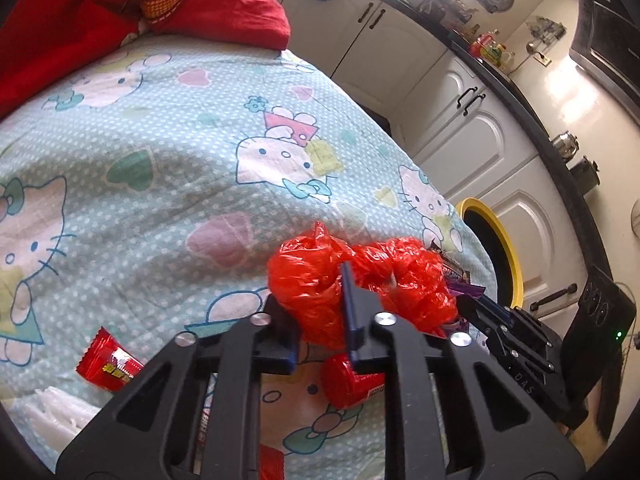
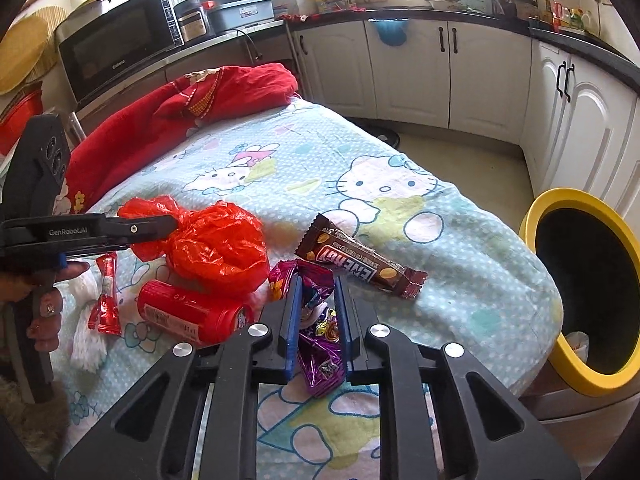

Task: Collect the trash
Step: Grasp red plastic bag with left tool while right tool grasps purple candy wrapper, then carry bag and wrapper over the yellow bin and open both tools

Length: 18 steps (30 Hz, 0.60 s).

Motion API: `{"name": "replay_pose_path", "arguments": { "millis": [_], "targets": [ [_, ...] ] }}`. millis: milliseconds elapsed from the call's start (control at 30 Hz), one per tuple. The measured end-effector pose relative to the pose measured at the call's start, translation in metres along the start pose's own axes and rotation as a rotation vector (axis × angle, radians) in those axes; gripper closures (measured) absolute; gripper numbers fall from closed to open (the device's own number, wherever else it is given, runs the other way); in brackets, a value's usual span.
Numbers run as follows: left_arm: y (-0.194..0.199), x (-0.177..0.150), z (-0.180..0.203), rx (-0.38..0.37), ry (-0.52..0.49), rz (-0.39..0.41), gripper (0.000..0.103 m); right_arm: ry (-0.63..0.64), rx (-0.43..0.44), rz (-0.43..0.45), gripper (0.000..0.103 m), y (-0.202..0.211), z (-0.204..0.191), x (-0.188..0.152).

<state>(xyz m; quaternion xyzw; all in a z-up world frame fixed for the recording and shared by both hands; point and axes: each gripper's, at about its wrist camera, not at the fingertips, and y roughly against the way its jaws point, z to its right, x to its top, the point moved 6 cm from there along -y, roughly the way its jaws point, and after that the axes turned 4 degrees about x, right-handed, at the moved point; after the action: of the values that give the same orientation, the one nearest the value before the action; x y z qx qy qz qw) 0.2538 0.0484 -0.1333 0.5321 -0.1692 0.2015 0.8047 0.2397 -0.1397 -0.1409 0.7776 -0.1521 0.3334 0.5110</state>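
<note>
A crumpled red plastic bag [image 1: 320,276] [image 2: 218,242] lies on the Hello Kitty sheet [image 1: 160,152]. My left gripper [image 1: 316,312] has its fingers on both sides of the bag's left lobe; it also shows in the right wrist view [image 2: 160,226]. My right gripper [image 2: 316,320] straddles a purple wrapper [image 2: 320,344], jaws narrowly apart. A red can [image 2: 192,314] [image 1: 348,380], a small red sachet [image 1: 106,362] [image 2: 106,300] and a brown energy bar [image 2: 356,266] lie nearby. A yellow-rimmed bin [image 2: 580,284] [image 1: 496,248] stands off the bed's right edge.
A red cloth [image 2: 180,120] is bunched at the far end of the bed. White crumpled tissue [image 2: 86,340] lies at the near left. White kitchen cabinets [image 2: 480,76] and a counter with a microwave [image 2: 116,44] surround the bed.
</note>
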Motion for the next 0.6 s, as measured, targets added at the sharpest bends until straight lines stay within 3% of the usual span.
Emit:
{"name": "replay_pose_path", "arguments": {
  "millis": [600],
  "targets": [
    [0.035,0.012,0.043,-0.029,-0.095,0.091,0.1,-0.029,-0.015,0.09,0.09,0.045,0.012,0.011]
  ]
}}
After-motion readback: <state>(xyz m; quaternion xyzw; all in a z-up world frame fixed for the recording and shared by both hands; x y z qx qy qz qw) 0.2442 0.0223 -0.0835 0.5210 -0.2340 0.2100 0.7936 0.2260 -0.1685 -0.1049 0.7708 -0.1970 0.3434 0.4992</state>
